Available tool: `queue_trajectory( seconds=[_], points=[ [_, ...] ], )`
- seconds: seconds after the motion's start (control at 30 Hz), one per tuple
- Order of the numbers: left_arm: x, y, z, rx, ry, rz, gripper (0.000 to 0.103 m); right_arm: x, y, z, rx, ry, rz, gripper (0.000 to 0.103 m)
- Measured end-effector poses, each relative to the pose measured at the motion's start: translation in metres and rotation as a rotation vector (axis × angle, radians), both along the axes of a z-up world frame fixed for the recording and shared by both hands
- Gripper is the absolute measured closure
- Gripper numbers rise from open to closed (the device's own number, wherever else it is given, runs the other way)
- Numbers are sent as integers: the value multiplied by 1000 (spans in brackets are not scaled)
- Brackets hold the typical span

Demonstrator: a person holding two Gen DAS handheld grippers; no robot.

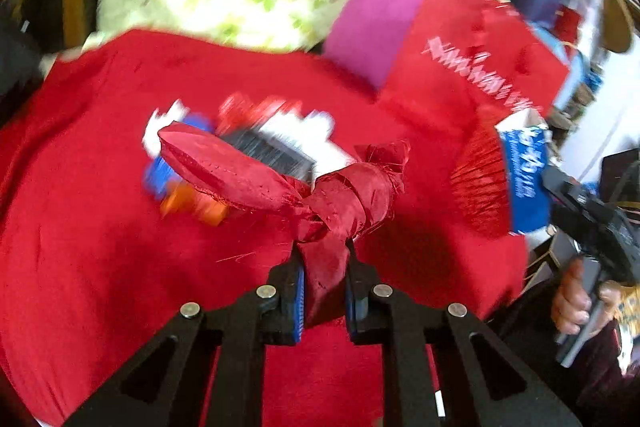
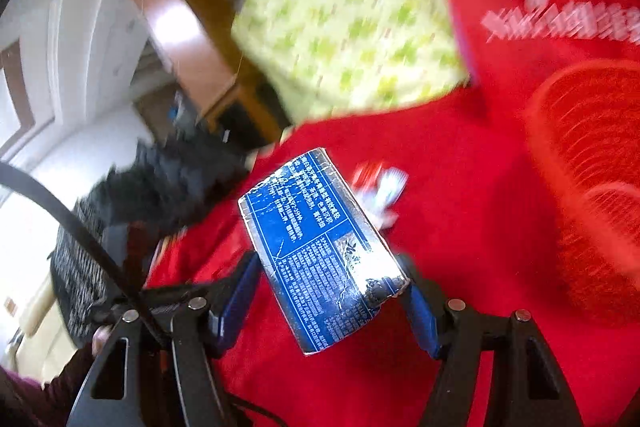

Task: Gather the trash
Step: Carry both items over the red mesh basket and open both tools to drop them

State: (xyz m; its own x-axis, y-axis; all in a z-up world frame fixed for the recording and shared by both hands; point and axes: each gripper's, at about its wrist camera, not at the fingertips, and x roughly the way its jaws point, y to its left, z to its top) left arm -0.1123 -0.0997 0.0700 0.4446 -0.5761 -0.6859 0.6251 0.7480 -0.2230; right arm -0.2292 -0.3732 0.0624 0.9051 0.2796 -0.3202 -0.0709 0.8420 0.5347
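Left wrist view, bottom centre: left gripper (image 1: 325, 291) clenched on a knotted red rag (image 1: 320, 195), tail pinched between the jaws, knot just ahead, one long end trailing toward centre left. Beyond the knot, on the red cloth (image 1: 100, 227), a blurred litter pile (image 1: 240, 151) of blue, orange, white and red scraps, straight ahead of these jaws and near. At right edge, the right gripper (image 1: 560, 195) carrying a blue carton (image 1: 524, 179) beside a red basket (image 1: 480, 183).

Right wrist view, bottom centre: right gripper (image 2: 328, 291) grasping the blue carton (image 2: 320, 251), long axis running from lower right up to upper left, jaws wide across its lower end. Further ahead, a small red-and-white wrapper (image 2: 380, 191) on the cloth (image 2: 440, 167), just beyond the carton's far end. At right, the ribbed red basket (image 2: 592, 187), off to the right of the jaws and near; probably the carton's destination, calling for a swing rightward. Farthest, upper frame: green-patterned pillow (image 2: 352, 7) and red bag (image 2: 540, 7) with white lettering.
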Motion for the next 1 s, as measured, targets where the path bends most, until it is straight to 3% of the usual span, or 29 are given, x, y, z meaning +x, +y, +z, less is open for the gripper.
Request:
queue_trajectory(
  seconds=[0.1, 0.27, 0.37, 0.63, 0.7, 0.77, 0.83, 1.0],
  points=[
    [-13, -34, 35, -42, -61, -64, 86, -27, -26, 14, 30, -82, -115, 32],
    [-24, -102, 67, -89, -107, -167, 86, -69, -76, 22, 128, -156, -336, 32],
    [-31, -154, 71, -85, -113, -238, 86, -89, -107, 22, 197, -151, -451, 32],
    [-45, -263, 66, -62, -81, -377, 84, -115, -148, 2, 322, -108, -581, 29],
    [-49, -276, 63, -42, -92, -378, 80, -122, -155, -4, 358, -100, -603, 27],
    [-47, -290, 56, -23, -91, -370, 48, -123, -160, -3, 377, -104, -617, 23],
    [-48, -288, 53, -16, -100, -352, 37, -128, -160, -3, 388, -124, -625, 17],
    [-50, -261, 48, -10, -114, -322, 38, -135, -152, -1, 358, -161, -611, 17]
  ],
)
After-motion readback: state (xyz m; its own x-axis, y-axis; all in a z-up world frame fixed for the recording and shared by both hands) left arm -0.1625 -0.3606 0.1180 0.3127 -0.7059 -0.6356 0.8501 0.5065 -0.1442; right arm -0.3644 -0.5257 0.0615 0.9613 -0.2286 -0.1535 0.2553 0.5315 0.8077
